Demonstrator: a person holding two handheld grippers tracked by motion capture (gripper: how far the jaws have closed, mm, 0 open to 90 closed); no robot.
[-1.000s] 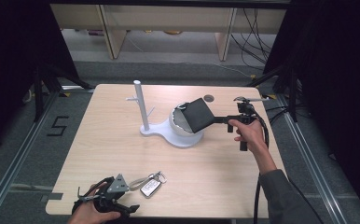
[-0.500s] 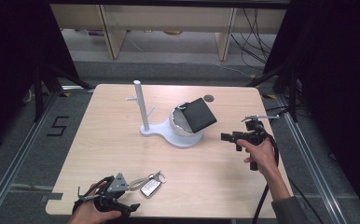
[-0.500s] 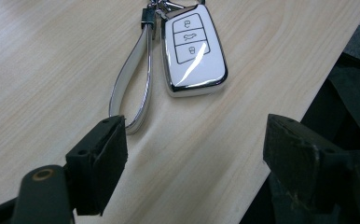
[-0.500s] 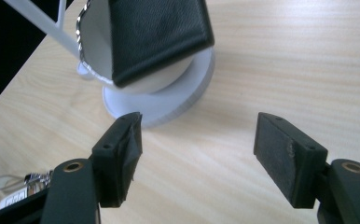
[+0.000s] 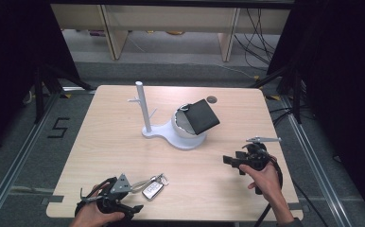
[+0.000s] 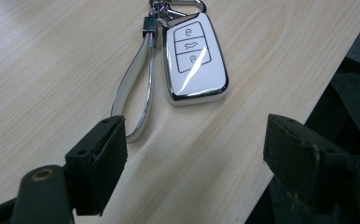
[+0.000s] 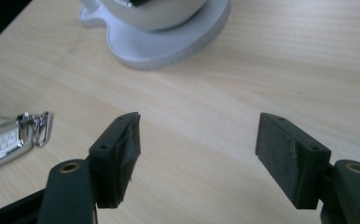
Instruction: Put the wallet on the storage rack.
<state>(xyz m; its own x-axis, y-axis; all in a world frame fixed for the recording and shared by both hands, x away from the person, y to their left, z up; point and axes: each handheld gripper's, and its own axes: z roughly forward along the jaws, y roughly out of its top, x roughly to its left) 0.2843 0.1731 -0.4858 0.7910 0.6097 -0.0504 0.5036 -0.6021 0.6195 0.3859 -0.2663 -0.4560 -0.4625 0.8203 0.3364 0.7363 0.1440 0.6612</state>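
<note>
The left gripper's point(image 6: 194, 154) black fingers point(image 6: 99, 163) stand wide apart, released, low over the pale wood desk point(image 5: 105, 137) at the lower left of the high view. Between them, toward the top of the left gripper view, lies the white and chrome car key fob point(image 6: 194, 60) with its pale leather loop strap point(image 6: 136, 93); the strap's end lies just beside the left-hand finger, though I cannot tell whether it touches. Nothing is pinched yet.

The right gripper's point(image 7: 197, 158) fingers are also spread and empty, having just been opening, with bare desk between them. In the high view this gripper point(image 5: 235, 161) sits at the lower right, well apart from the white stand point(image 5: 185, 137) at the frame's middle, whose rounded bowl carries a black square wallet point(image 5: 202, 116) tilted on its rim, beside a thin white upright post point(image 5: 143, 106).

To my eye the wallet is already delivered, and the key fob point(image 5: 153, 190) is the piece now in hand. The next move, I judge, calls for the left fingers to ease forward around the strap or fob body, clench, and lift it toward the post's small pegs. The flat fob sits tight to the desk, so the strap looks the easier hold.
</note>
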